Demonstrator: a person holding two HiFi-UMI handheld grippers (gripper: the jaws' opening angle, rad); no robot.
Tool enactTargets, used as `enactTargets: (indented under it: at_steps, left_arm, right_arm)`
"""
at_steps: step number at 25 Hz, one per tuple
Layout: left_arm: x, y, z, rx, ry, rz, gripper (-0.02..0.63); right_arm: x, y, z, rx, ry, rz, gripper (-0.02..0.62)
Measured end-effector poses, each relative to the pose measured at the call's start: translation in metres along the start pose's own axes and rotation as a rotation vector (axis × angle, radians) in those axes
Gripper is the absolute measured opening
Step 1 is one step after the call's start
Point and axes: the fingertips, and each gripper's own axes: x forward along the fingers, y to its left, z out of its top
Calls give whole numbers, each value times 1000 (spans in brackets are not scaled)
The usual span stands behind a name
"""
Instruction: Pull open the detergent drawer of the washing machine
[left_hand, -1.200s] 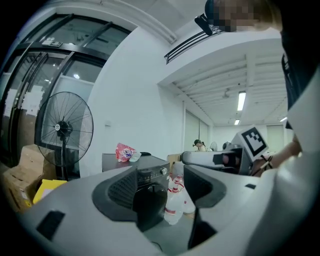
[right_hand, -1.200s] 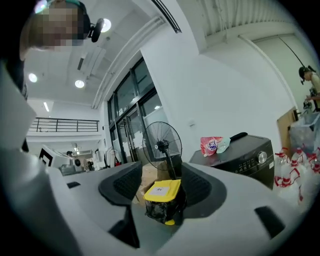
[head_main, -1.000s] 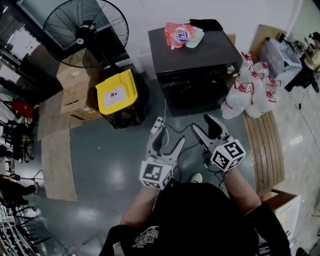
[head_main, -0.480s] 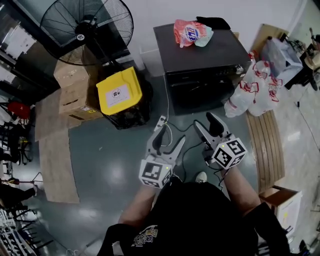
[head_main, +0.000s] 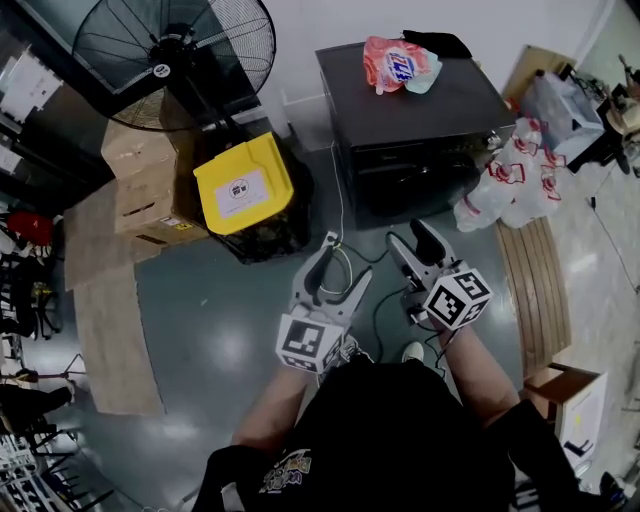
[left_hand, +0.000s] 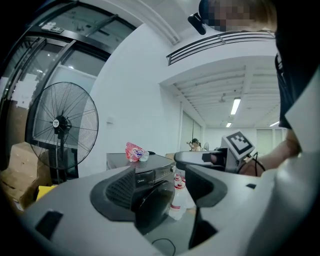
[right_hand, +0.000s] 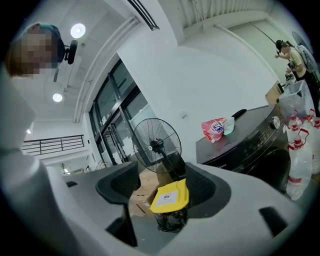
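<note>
The black washing machine (head_main: 425, 105) stands at the far wall, and its front control strip (head_main: 405, 152) looks flush and closed. A pink detergent bag (head_main: 398, 62) lies on its top. My left gripper (head_main: 345, 262) and right gripper (head_main: 411, 241) hover side by side over the floor, a short way in front of the machine. Both are open and hold nothing. In the left gripper view, the machine (left_hand: 152, 182) shows between the jaws of the left gripper (left_hand: 162, 187). The right gripper (right_hand: 160, 187) frames a yellow-lidded bin (right_hand: 170, 196), with the machine (right_hand: 250, 142) off to its right.
A yellow-lidded bin (head_main: 243, 187), cardboard boxes (head_main: 140, 190) and a large standing fan (head_main: 180, 50) are left of the machine. Bagged water bottles (head_main: 505, 185) lean against its right side, beside a wooden pallet (head_main: 535, 290). A cable and power strip (head_main: 345, 255) lie on the floor.
The person and both grippers have moved a little closer to the washing machine. Both grippers stay open and empty.
</note>
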Motion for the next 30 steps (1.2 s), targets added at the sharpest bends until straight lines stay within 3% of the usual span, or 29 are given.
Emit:
enactTargets:
  at_steps: [8,14,30]
  left_arm:
    - [-14,31,10,29,-8,-12,284]
    - [-15,37,7,30,-13,-8,284]
    - [64,47,2,19,23,59,284]
  right_arm:
    - [37,11,-14,19,-13,-13,316]
    - [50,-1,-19,91,-18,-17,324]
    - [101,-113,-28,435,-6,-3,352]
